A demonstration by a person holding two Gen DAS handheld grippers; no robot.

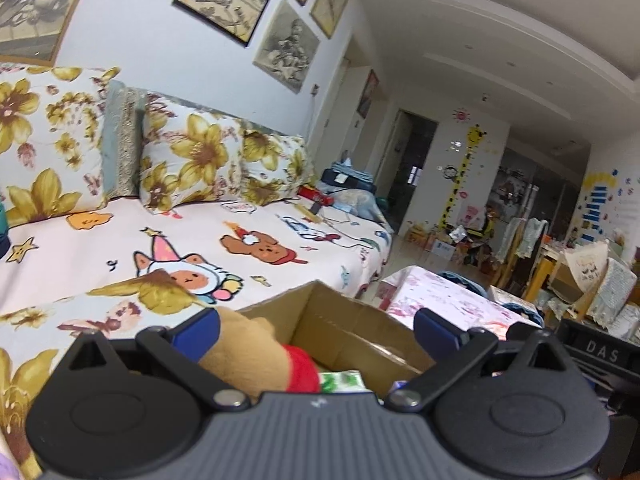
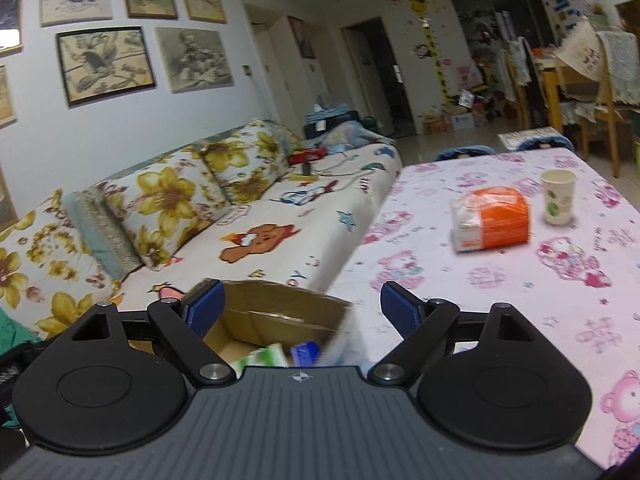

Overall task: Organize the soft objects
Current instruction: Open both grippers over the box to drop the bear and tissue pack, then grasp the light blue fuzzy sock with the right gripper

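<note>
Brown cardboard makes the open box [image 1: 352, 344] that sits just under and ahead of both grippers. The left gripper [image 1: 316, 334] has its blue fingers [image 1: 198, 334] spread wide apart. Between them, close to the left finger, lies a tan plush toy [image 1: 244, 350] with a red band [image 1: 302, 370] on it. The toy is soft and fuzzy and it lies inside the box. The finger looks as if it is right beside the toy, but the jaws do not squeeze it. Below the toy, a green and white soft pack [image 1: 344, 382] peeks out of the box.

Only the left view shows the plush toy. The right view does not show it at all.

The right gripper [image 2: 302, 308] also has its jaws wide apart, with nothing held between them. Under its left finger is the same box [image 2: 280, 320], and in it are a green and white pack [image 2: 266, 356] and a small blue thing [image 2: 306, 352]. Only this view shows the table with the pink cartoon cloth [image 2: 500, 288], out past the right finger. On it, far ahead of the jaws, lie an orange and white pack [image 2: 492, 220] and a paper cup [image 2: 558, 198] just beside it. The cup stands upright.

Both views show the sofa [image 1: 120, 248] with flower cushions [image 1: 188, 164], off to the left of the jaws.
</note>
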